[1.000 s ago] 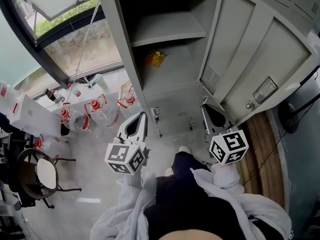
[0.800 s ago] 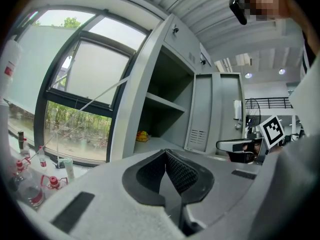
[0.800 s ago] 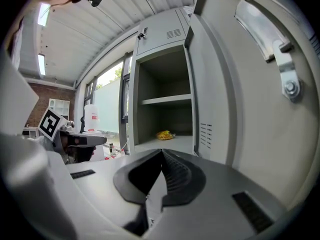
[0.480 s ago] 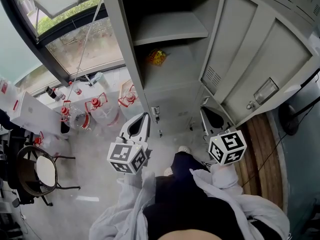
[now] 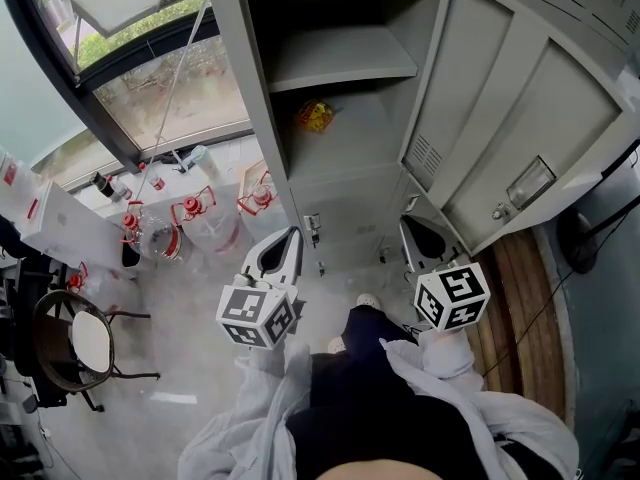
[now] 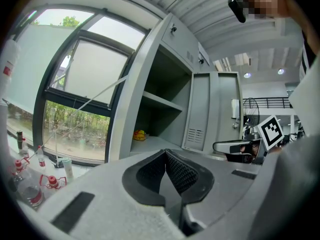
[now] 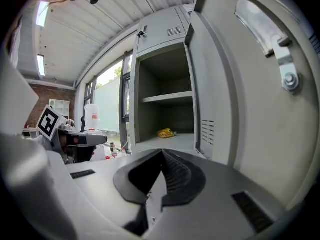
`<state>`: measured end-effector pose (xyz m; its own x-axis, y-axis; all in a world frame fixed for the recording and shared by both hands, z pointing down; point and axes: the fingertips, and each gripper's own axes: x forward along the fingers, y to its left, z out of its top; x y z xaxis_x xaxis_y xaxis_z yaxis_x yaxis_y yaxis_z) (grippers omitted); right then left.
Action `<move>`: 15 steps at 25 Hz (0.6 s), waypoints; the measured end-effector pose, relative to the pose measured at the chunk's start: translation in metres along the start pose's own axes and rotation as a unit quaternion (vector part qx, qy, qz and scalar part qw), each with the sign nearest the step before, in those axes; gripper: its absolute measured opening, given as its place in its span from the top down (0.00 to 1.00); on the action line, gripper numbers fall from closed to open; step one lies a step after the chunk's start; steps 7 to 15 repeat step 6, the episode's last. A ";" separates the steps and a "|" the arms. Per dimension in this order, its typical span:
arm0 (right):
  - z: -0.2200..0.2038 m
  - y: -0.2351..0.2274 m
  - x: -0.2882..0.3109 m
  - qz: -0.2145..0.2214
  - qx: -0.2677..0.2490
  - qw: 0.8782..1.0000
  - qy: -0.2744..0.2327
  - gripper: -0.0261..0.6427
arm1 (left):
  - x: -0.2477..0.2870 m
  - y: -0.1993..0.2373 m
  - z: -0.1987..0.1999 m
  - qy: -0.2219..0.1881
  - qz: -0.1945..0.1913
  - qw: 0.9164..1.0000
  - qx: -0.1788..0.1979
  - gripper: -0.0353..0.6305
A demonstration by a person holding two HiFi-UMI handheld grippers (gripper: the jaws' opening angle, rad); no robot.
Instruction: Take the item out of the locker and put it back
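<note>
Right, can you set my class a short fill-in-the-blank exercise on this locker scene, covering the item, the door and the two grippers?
1. In the locker, the yellow item lies on the ____ shelf.
2. The locker door stands ____.
3. The left gripper and the right gripper each have their jaws ____, with nothing between them.
Missing words: lower; open; shut.

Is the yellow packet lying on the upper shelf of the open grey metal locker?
No, the crinkled yellow packet lies on the lower floor of the grey metal locker, beneath the upper shelf.
</note>
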<state>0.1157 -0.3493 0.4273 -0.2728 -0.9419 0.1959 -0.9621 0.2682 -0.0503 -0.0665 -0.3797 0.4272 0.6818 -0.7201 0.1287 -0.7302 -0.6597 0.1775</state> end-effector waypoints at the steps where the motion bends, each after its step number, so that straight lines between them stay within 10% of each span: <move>1: 0.000 0.000 0.000 0.000 0.000 1.000 0.000 0.96 | 0.000 -0.001 0.000 0.000 0.000 1.000 0.000 0.94; 15: 0.000 0.002 -0.002 0.001 -0.001 1.000 0.000 0.96 | -0.002 -0.003 0.000 -0.001 -0.002 1.000 0.000 0.94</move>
